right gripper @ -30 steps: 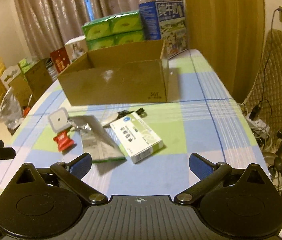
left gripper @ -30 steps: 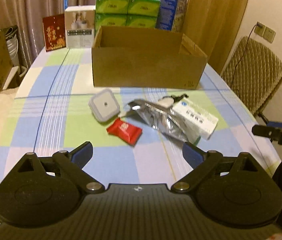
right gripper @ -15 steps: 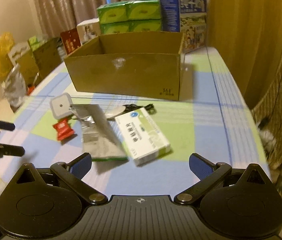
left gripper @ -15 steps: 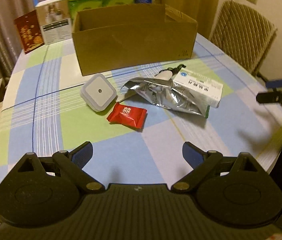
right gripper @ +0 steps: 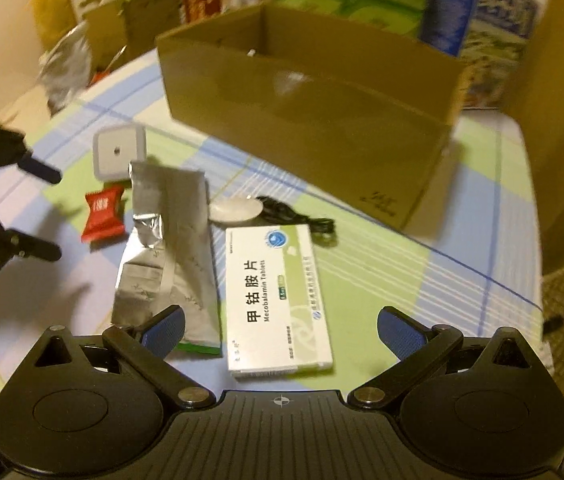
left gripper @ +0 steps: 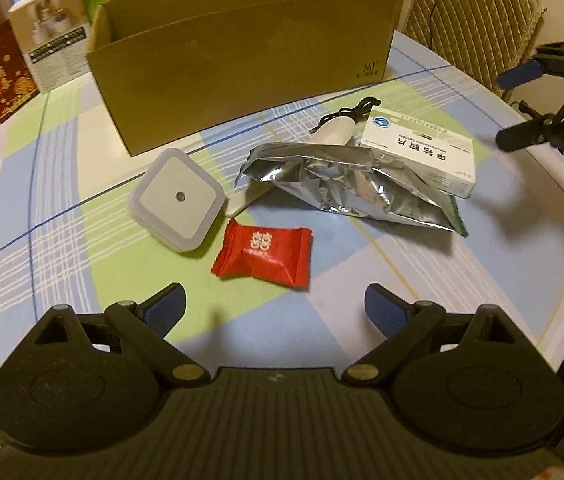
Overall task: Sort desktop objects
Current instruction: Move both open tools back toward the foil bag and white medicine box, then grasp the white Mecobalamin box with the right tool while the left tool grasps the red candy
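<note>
I'm holding both the left gripper (left gripper: 273, 304) and right gripper (right gripper: 279, 330) with fingers spread wide, gripping nothing, over the worktop (left gripper: 61, 240), the medicine box (right gripper: 277, 300) partly covering the foil pouch (left gripper: 354, 188), the cardboard box (left gripper: 241, 52) interior hidden.

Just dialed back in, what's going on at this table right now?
A person holds two claws over a checked table, both open and empty. The left claw points at the red candy packet, the right claw at the white medicine box. The square night light, foil pouch and black cable lie loose before the cardboard box. Nothing is picked up yet.
</note>
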### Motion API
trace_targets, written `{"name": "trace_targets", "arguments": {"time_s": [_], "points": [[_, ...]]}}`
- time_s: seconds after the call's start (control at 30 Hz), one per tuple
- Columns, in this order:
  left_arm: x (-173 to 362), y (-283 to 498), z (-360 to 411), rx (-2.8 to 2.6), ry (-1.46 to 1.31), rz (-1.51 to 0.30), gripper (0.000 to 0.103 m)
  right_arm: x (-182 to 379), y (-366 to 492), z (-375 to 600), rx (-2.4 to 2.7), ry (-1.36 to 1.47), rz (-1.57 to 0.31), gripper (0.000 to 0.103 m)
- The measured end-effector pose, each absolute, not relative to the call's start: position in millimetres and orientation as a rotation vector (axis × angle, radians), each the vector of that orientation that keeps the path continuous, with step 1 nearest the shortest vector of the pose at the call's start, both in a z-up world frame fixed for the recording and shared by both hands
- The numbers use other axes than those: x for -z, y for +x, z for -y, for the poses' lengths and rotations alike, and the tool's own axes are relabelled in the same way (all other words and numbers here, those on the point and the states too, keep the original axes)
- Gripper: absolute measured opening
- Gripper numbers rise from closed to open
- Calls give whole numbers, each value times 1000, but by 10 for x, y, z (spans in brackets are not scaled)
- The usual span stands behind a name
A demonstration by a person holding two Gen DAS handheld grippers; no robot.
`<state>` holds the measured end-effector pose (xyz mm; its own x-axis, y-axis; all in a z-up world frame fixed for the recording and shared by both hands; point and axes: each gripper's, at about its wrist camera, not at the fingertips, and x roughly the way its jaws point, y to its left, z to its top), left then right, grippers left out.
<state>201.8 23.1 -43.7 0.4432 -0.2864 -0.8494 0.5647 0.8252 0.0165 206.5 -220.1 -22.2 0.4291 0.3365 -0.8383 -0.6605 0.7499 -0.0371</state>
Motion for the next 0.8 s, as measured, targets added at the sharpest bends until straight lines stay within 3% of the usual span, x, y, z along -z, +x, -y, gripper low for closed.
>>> {"name": "trace_targets", "arguments": {"time_s": [0.33, 0.8], "points": [[668, 2398, -141, 619, 360, -1026, 90, 531, 2388, 2022, -728, -444, -1031, 94], [812, 2589, 6, 698, 396, -1069, 71, 688, 2580, 1942, -741, -459, -1082, 85]]}}
